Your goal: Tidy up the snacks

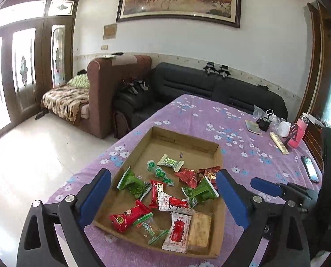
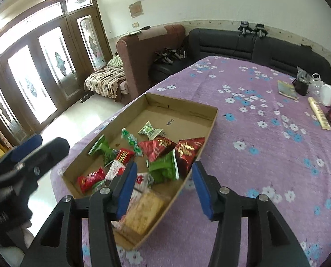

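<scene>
My left claw (image 1: 163,198) and right claw (image 2: 163,189) hang spread and empty above a cardboard tray (image 1: 217,151) of wrapped snacks (image 1: 133,183), centre frame, on a purple flowered tablecloth (image 1: 210,115); dark sofa (image 1: 210,84) behind, glass doors (image 1: 23,71) at left.

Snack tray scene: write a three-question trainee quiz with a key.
1. True or false: the left gripper holds a snack.
2. Where do the snacks lie? A) in the cardboard tray B) loose on the purple cloth C) on the sofa
3. Which end of the tray is bare: near the grippers or far?

Key: 1 false, its jaws are open and empty, like those of the right gripper. 2 A. 3 far.
</scene>
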The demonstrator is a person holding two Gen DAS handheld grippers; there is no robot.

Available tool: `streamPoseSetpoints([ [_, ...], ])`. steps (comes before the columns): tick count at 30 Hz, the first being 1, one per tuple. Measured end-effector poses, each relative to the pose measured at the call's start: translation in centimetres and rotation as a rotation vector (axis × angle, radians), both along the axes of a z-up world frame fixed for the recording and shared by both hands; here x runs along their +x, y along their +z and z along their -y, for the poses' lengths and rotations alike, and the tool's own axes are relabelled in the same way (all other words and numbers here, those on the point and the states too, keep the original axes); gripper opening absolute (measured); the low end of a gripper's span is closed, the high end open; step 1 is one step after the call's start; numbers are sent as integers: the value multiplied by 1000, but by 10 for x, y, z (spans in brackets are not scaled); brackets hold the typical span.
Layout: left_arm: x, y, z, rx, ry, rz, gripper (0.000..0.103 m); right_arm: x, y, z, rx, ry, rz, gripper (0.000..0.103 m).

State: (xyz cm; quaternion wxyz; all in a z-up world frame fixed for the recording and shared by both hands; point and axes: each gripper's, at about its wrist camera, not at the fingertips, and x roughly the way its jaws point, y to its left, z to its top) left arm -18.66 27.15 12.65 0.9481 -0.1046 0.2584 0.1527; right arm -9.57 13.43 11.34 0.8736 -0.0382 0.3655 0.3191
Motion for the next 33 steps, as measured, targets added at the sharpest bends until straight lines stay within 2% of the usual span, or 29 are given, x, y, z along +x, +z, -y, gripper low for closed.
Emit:
streamPoseSetpoints([
  [6, -21, 14, 13, 48, 7, 43, 98, -24, 5, 8, -12, -13, 55, 56],
  [11, -39, 27, 21, 81, 21, 84, 98, -39, 9, 15, -7, -20, 73, 61],
  [21, -72, 45, 39, 140, 36, 161, 101, -67, 17, 25, 11, -23, 106, 62],
  [26, -87, 53, 50, 185, 56, 209, 102, -80, 22, 29, 23, -19, 126, 67],
  [30, -103, 61, 62, 264, 118, 278, 102, -87, 25, 31, 34, -16, 137, 67],
  [33, -121, 68, 75, 336, 163, 374, 102, -89, 26, 32, 44, -10, 137, 67],
])
